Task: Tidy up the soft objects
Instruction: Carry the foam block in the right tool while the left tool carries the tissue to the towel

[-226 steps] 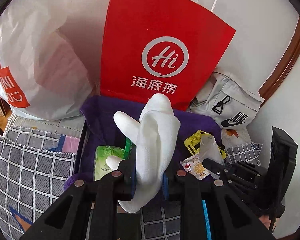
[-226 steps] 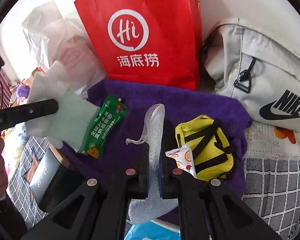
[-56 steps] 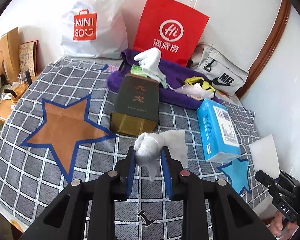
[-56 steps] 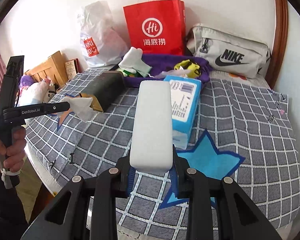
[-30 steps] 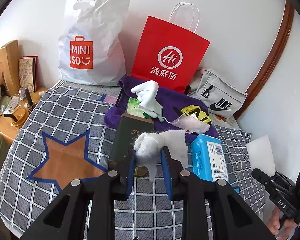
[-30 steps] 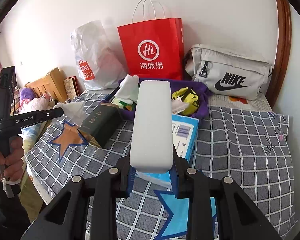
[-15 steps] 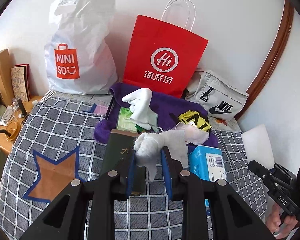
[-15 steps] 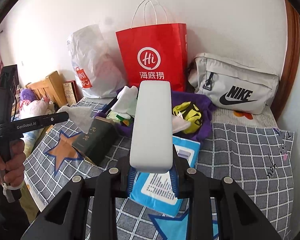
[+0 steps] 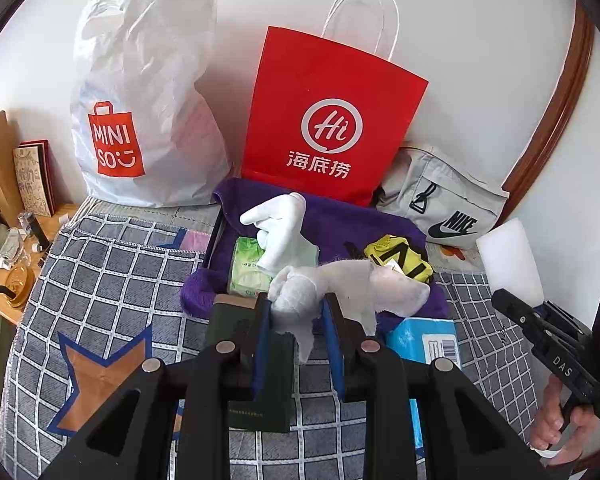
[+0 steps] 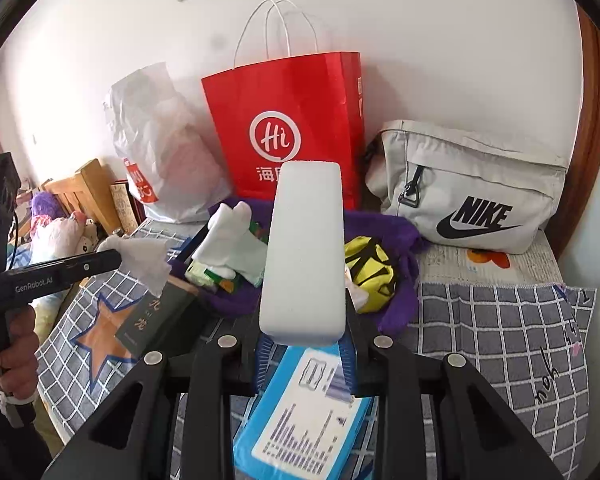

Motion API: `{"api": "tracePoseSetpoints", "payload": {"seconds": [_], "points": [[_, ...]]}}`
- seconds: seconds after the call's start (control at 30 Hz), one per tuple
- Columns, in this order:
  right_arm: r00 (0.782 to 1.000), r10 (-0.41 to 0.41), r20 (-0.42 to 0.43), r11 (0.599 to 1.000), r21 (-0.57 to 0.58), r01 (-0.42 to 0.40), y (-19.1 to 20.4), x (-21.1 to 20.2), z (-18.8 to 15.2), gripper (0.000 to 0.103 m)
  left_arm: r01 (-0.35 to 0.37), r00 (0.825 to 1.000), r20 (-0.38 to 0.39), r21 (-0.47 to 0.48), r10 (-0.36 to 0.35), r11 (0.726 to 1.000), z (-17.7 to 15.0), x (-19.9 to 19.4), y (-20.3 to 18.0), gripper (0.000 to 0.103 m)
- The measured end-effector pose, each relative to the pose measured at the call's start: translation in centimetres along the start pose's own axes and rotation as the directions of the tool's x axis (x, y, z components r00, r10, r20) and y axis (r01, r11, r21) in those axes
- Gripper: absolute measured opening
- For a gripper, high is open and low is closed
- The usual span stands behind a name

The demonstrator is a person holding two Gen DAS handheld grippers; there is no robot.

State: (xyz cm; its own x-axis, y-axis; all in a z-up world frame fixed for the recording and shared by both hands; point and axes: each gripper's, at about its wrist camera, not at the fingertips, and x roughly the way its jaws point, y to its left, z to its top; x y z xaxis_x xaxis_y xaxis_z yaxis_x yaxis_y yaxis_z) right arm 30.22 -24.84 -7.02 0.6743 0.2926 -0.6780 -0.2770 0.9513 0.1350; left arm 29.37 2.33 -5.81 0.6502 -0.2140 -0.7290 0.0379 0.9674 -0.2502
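Item 1: white sponge block (image 10: 304, 256), foam, rectangular, upright. Clamped at its lower end between the jaws of the right gripper (image 10: 303, 344); carried above the blue tissue pack (image 10: 308, 420), facing the purple towel (image 10: 396, 236).

Item 2: crumpled white cloth (image 9: 324, 292), thin, limp, one corner hanging. Pinched in the left gripper (image 9: 298, 332), held over the dark green box (image 9: 256, 360) at the near edge of the purple towel.

Step in hand (judged): transport. Both soft pieces are in the air, heading toward the collection on the towel; neither is yet set down.

Next move (judged): carry each piece forward over the towel, lower onto a free patch, then open the jaws. The cloth will slump on release; the sponge may tip if let go on end.

Already on the towel: white gloves (image 9: 280, 232), green packet (image 9: 246, 264), yellow pouch (image 9: 400, 256), white mesh piece (image 9: 400, 292).

Surroundings: grey checked cover with star patches (image 9: 112, 280) over the bench; red paper bag (image 9: 332, 120), white shopping bag (image 9: 140, 92) and grey waist bag (image 10: 472, 192) against the wall.

Obstructions: the dark green box and the tissue pack lie just in front of the towel, under the two approach paths. The towel is crowded; free room seems mostly at its rear and right.
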Motion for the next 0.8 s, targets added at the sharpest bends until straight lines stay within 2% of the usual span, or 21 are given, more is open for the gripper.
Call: {"api": "tracePoseSetpoints", "payload": {"seconds": [0.5,0.8], "points": [[0.999,0.029,-0.022,0.999,-0.029,-0.03,-1.1,6.7,4.3,0.029,-0.008,0.998,-0.067,0.022,0.009,1.0,2.3,5.4,-0.8,0.024],[0.993,0.063,-0.101,0.998,-0.011,-0.064,-1.5,11.3,3.8,0.029,-0.014,0.994,-0.111,0.024,0.017,1.0,3.4,9.4,-1.6,0.024]]}}
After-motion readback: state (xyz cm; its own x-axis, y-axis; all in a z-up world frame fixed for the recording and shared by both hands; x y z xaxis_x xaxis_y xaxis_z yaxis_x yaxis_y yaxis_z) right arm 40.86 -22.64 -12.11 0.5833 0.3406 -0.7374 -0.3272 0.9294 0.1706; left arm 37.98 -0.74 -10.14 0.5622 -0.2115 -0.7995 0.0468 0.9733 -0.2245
